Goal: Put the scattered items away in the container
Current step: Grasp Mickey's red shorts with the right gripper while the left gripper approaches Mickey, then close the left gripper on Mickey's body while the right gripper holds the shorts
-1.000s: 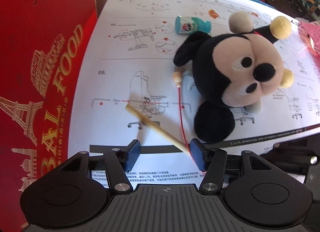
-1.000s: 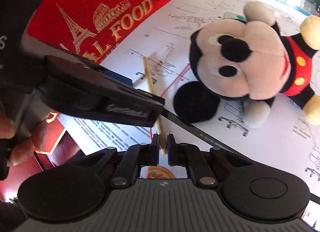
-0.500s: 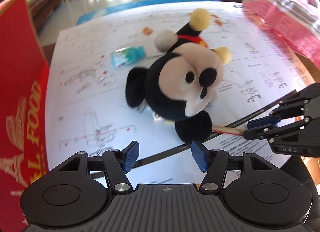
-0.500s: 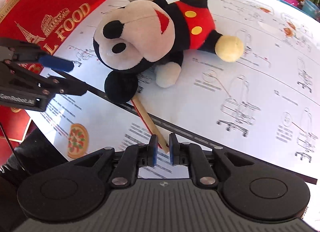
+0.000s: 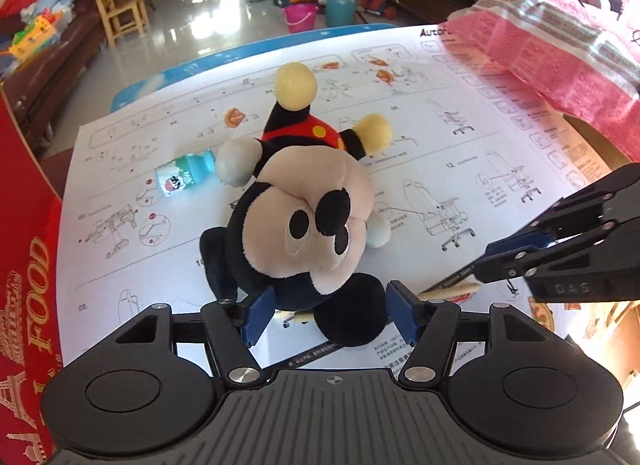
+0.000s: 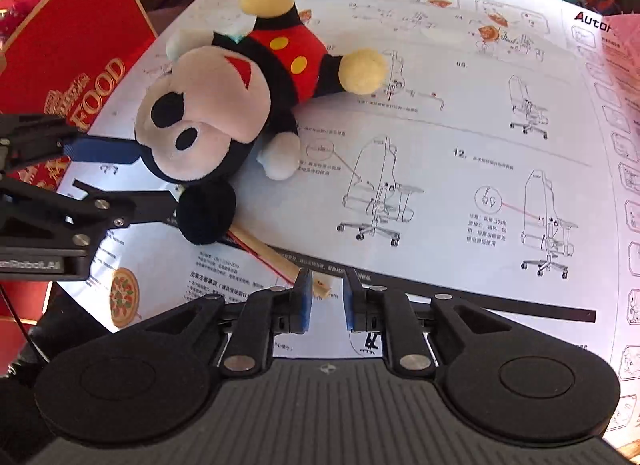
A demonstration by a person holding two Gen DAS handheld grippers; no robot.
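A plush mouse (image 5: 304, 225) lies on a printed paper sheet (image 5: 440, 185). My left gripper (image 5: 330, 315) is open and straddles the plush's black ear without pressing it. A wooden stick (image 6: 280, 257) with a red string pokes out from under that ear. Its end lies between the pads of my right gripper (image 6: 327, 301), whose jaws are opening with a gap on each side of the stick. In the left wrist view, the right gripper (image 5: 482, 267) shows at the stick's end (image 5: 452, 291). A small teal bottle (image 5: 188, 177) lies behind the plush. The red box (image 5: 28, 305) stands at the left.
A pink towel (image 5: 560, 45) covers the table's far right corner. The red box (image 6: 72, 45) borders the sheet's left side. The left gripper (image 6: 156, 177) reaches in at the plush's head. Beyond the table are chairs, buckets and toys on the floor.
Both grippers swung right around the plush. The left one now has the plush's ear between its fingers. The right gripper dragged the stick along, then loosened its pads on it.
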